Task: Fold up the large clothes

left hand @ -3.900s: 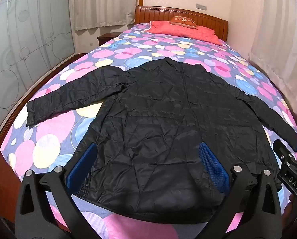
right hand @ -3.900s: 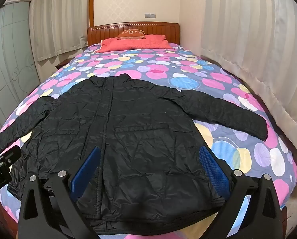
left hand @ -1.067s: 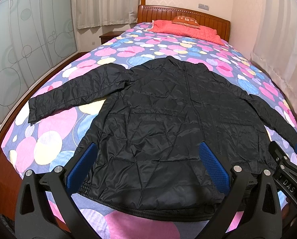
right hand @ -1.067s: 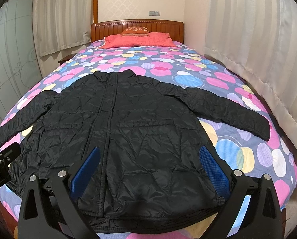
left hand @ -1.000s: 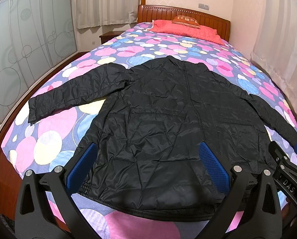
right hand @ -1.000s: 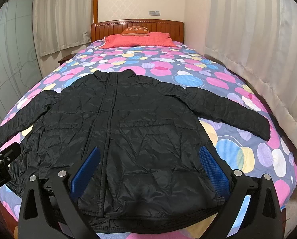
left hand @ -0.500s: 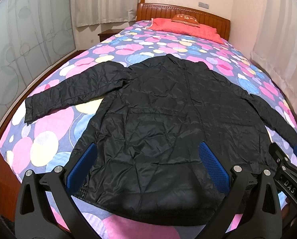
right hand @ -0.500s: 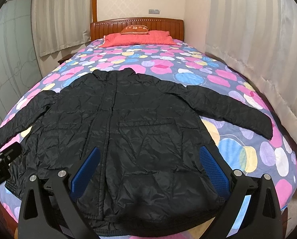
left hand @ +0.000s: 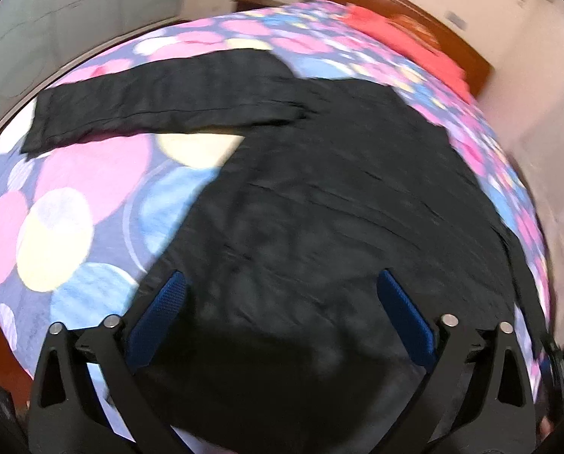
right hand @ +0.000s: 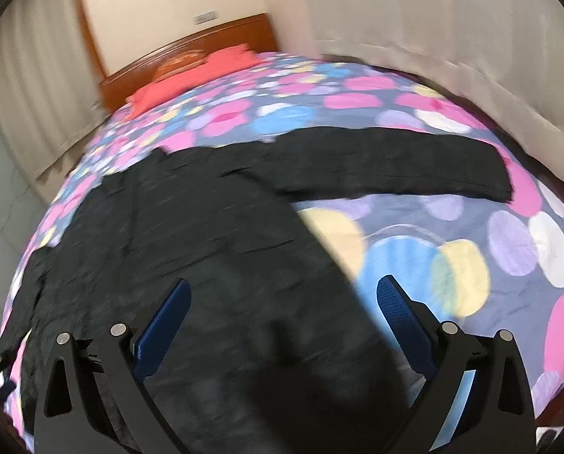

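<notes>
Left wrist view shows my left gripper with jaws released above the black jacket, flat on the bed; right gripper likewise. Folding hasn't begun; I judge each sleeve needs gripping next.

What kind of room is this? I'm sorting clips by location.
A bedroom, most likely: a bed with a spotted bedspread, a wooden headboard with red pillows, and curtains. A black jacket lies spread on it.
</notes>
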Tool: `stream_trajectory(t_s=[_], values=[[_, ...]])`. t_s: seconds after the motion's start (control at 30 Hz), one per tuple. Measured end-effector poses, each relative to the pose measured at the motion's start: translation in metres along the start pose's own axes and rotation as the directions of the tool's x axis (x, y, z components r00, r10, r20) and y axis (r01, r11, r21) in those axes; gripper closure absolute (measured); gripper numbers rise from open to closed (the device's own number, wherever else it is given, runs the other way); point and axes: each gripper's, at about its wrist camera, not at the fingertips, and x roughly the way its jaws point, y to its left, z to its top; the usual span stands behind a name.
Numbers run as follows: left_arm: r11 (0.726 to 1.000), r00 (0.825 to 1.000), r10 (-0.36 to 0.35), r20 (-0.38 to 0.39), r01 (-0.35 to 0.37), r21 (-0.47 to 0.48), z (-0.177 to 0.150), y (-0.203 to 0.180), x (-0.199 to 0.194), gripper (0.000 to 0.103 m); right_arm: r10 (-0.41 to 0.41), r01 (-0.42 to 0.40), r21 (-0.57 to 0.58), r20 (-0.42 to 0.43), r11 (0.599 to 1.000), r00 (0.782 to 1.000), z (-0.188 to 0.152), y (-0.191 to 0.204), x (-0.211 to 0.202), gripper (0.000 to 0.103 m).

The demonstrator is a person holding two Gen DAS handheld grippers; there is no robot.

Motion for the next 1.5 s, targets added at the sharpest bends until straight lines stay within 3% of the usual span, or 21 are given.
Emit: stream_trajectory(t_s=[0.03,0.07,0.1,0.2,0.3,0.4,0.6,0.7,0.83,0.97,1.03,1.1,1.2,1.3,1.5], values=[[1.0,1.0,0.023,0.007,-0.023,-0.017,0.003,0.006,0.003,0.021,-0.015,0.015,0.021,0.004,1.0,1.0,0.004,-0.011,0.005,0.014],[0.998,0.999,0.045,0.008,-0.045,-0.044,0.006,0.013,0.007,0.027,-0.024,0.024,0.037,0.004,0.999,1.0,0.006,-0.02,0.008,0.037],[0.996,0.998,0.056,0.004,-0.055,-0.065,0.01,0.019,0.009,0.027,-0.039,0.039,0.057,-0.007,0.998,0.999,0.01,-0.028,0.014,0.048],[0.982,0.994,0.112,-0.009,-0.112,-0.155,0.02,0.045,0.019,0.026,-0.015,0.018,0.182,-0.02,0.983,1.0,0.02,-0.068,0.03,0.048],[0.959,0.984,0.177,-0.02,-0.177,-0.219,0.028,0.07,0.024,0.019,-0.04,0.04,0.256,-0.006,0.966,0.999,0.029,-0.094,0.039,0.046],[0.931,0.968,0.25,-0.02,-0.246,-0.271,0.033,0.095,0.026,0.017,-0.052,0.042,0.366,0.016,0.93,0.999,0.039,-0.134,0.053,0.042],[0.881,0.944,0.324,-0.058,-0.323,-0.347,0.031,0.128,0.031,0.017,-0.038,0.007,0.539,0.046,0.842,0.998,0.046,-0.189,0.081,0.042],[0.878,0.937,0.342,-0.069,-0.345,-0.331,0.027,0.121,0.036,0.017,-0.021,-0.033,0.622,0.079,0.782,0.997,0.045,-0.208,0.093,0.042],[0.888,0.927,0.37,-0.06,-0.372,-0.272,0.027,0.109,0.04,0.017,-0.035,-0.07,0.638,0.151,0.767,0.988,0.051,-0.217,0.098,0.042],[0.875,0.899,0.437,-0.035,-0.434,-0.217,0.022,0.103,0.048,0.012,-0.044,-0.106,0.673,0.202,0.732,0.978,0.056,-0.229,0.105,0.042],[0.867,0.885,0.465,-0.005,-0.457,-0.201,0.018,0.101,0.05,0.01,-0.077,-0.076,0.668,0.197,0.74,0.977,0.061,-0.229,0.105,0.048],[0.863,0.88,0.475,0.008,-0.464,-0.199,0.018,0.1,0.052,0.01,-0.116,-0.037,0.668,0.183,0.743,0.976,0.063,-0.231,0.106,0.07],[0.86,0.876,0.482,0.014,-0.47,-0.199,0.018,0.1,0.052,0.009,-0.089,-0.063,0.677,0.187,0.734,0.978,0.065,-0.24,0.11,0.087],[0.862,0.878,0.478,0.017,-0.465,-0.204,0.018,0.101,0.052,0.009,-0.102,-0.042,0.654,0.182,0.755,0.978,0.072,-0.233,0.107,0.09],[0.862,0.879,0.477,0.023,-0.463,-0.205,0.019,0.101,0.055,0.009,-0.094,-0.043,0.475,0.261,0.879,0.961,0.103,-0.171,0.081,0.09]])
